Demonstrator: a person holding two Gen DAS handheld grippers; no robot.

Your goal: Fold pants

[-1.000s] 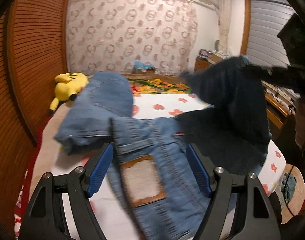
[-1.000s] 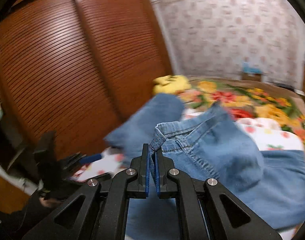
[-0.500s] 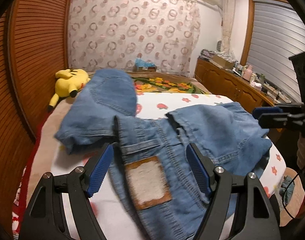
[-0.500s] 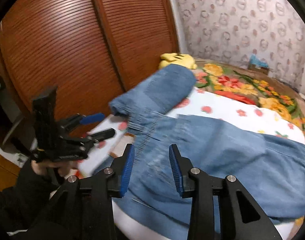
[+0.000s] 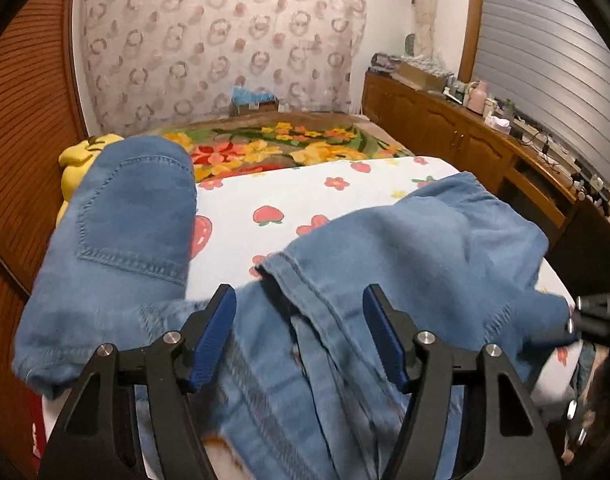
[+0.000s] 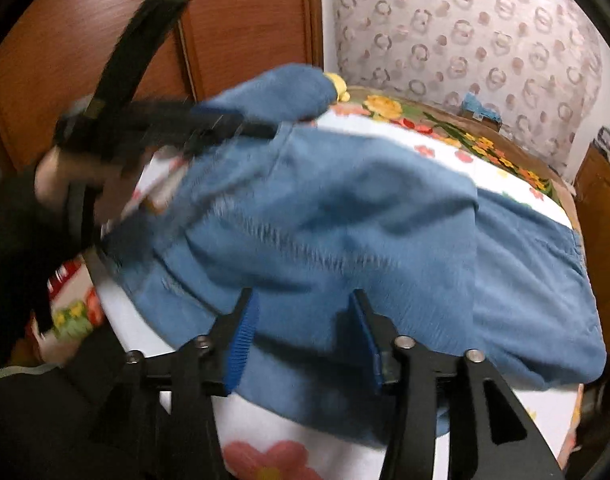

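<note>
Denim pants (image 5: 385, 248) lie half-folded on bed (image 5: 305, 188) under both spread, empty grippers, left (image 5: 301, 336) and right (image 6: 305, 336); next likely regrasp an edge.

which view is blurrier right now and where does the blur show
Right wrist view: heavy motion blur smears the jeans and the left hand-held gripper at upper left. Left wrist view: sharper, the wooden dresser is crisp, only the denim near the left gripper's own fingers smears. Both views bend at the edges from fisheye.
</note>
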